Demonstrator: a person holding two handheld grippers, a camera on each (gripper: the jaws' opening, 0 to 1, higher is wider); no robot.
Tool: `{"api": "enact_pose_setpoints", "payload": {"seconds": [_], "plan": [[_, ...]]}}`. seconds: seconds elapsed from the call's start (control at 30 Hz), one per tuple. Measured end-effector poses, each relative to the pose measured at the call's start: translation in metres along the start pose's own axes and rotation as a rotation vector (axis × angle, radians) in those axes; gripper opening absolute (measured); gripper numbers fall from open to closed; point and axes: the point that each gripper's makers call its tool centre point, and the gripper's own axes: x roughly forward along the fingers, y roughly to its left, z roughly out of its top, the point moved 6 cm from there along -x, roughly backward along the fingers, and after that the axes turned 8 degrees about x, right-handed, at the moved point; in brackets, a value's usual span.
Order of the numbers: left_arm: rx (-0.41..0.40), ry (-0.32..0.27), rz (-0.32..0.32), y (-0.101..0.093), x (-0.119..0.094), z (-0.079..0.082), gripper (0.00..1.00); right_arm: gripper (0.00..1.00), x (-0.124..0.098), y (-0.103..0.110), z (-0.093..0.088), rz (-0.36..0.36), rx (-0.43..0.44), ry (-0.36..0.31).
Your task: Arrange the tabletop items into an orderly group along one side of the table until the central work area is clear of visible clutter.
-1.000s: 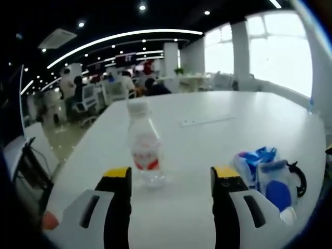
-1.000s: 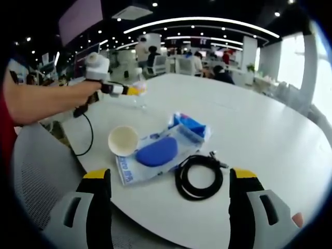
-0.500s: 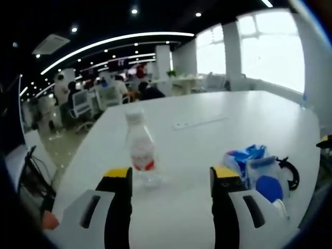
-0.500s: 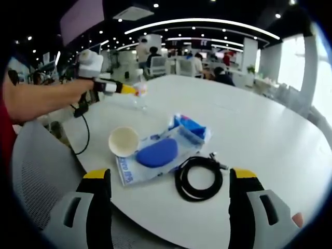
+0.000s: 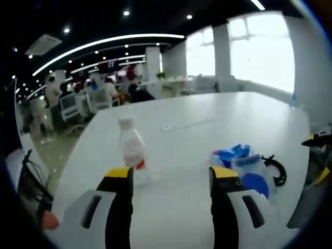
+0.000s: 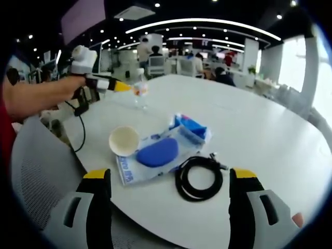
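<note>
**Jaws wide open on both sides, bottle looking tippy**

The left gripper [image 5: 167, 181] is hovering near the water bottle [image 5: 132, 151] on the white desk [image 5: 207, 111], jaws gaping. A sideways nudge could knock the bottle over. The right gripper view is giving the better layout: right gripper [image 6: 171, 184] spread wide and holding nothing, with the cup [image 6: 123, 140], blue pouch [image 6: 158, 151] and black cable [image 6: 199, 176] sitting clustered near the desk edge.

Left claw [image 5: 168, 179] and right claw [image 6: 168, 181]: black jaws, yellow tips, pale grey housings. A red sleeve [image 6: 6, 140] at the person's shoulder.

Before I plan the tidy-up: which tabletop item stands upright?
The clear plastic water bottle with the red label, ahead of the left gripper. The blue-and-white packet and coiled black cable lie flat.
</note>
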Motion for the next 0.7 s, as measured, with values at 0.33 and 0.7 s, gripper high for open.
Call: {"api": "enact_pose_setpoints", "payload": {"seconds": [0.33,0.7], "plan": [[0.021,-0.023,-0.078,-0.012,-0.013,0.000,0.55,0.94,0.000,0.000,0.000,-0.003,-0.007,0.007],[0.034,-0.028,-0.166,-0.023,-0.025,-0.011,0.54,0.94,0.000,-0.001,-0.001,-0.009,-0.010,0.011]]}}
